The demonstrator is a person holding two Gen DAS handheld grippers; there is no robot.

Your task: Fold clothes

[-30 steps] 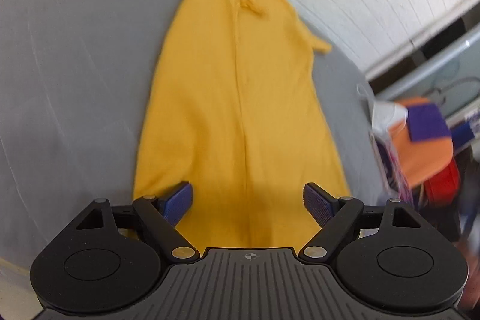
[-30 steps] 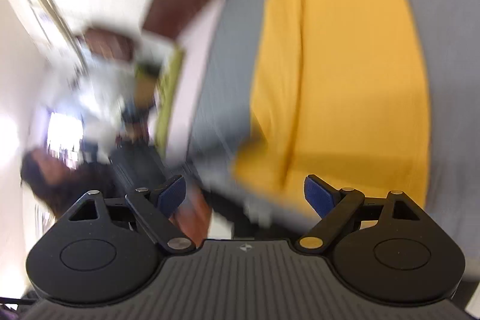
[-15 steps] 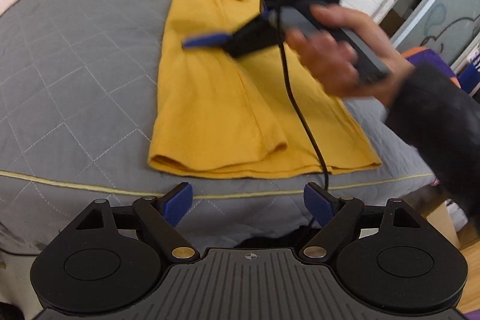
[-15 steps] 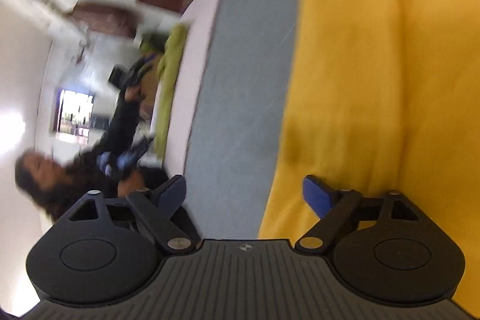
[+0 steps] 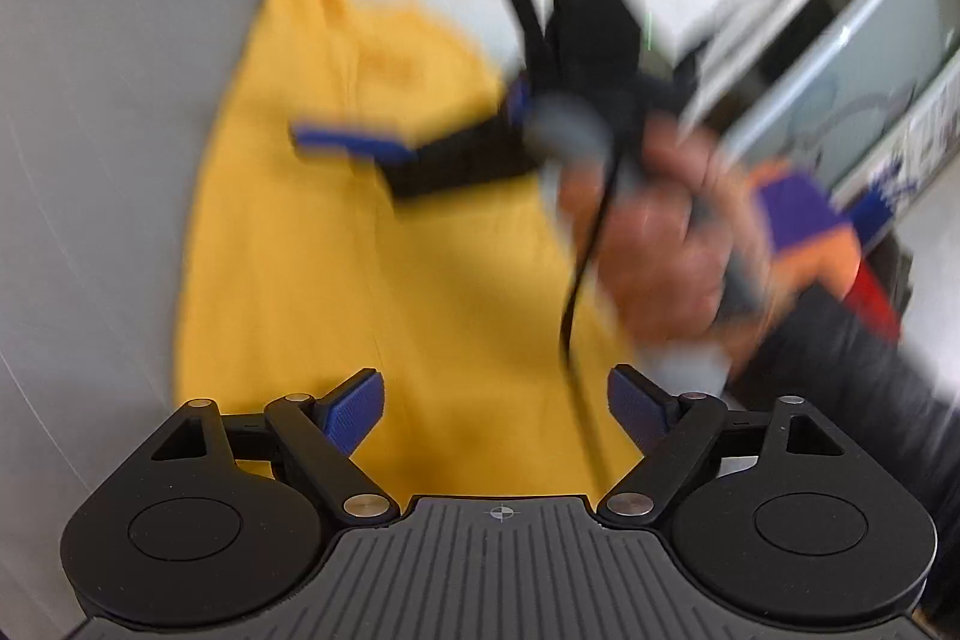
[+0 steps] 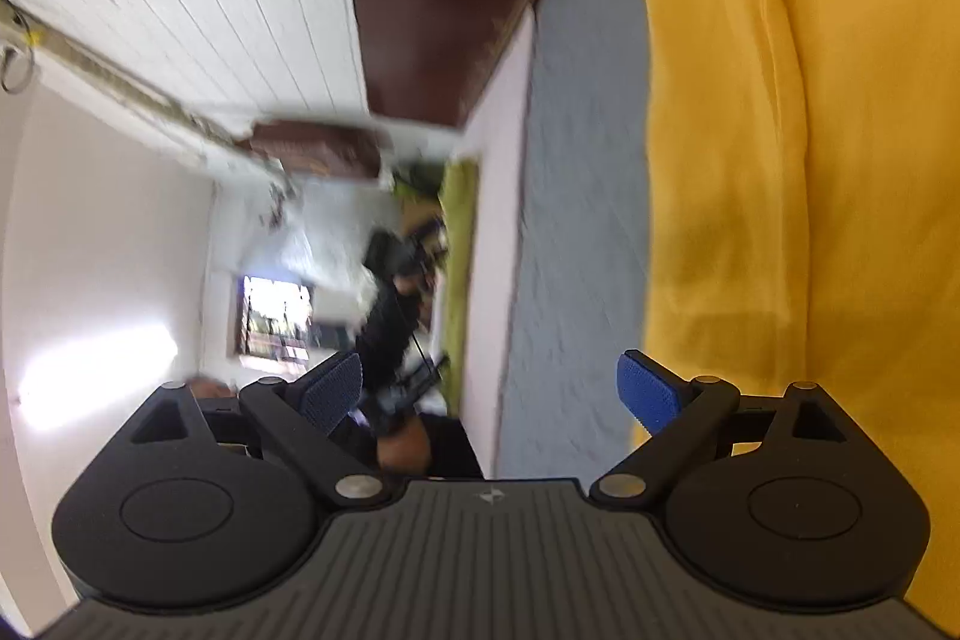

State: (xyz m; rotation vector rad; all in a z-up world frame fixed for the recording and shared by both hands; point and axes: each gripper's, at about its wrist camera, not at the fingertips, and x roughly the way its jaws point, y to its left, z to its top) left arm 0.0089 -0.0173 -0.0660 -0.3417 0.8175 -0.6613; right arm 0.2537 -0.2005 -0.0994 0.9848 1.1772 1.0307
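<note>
In the left wrist view, the left gripper (image 5: 497, 400) was held wide open, empty, over the folded yellow cotton shirt (image 5: 372, 244) laid on the grey quilted bedspread (image 5: 108, 172). In the right wrist view, the right gripper (image 6: 489, 391) was seen opening, nothing gripped, shirt beside one pad.

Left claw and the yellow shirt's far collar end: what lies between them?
In the left wrist view, beyond the left claw, the yellow shirt runs on, and above it hangs the right claw, its jaws opening and empty.

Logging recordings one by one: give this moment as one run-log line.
yellow shirt: flat on grey bedspread | left tongs: open, empty | right tongs: opening, empty, over shirt | fold: not started
</note>
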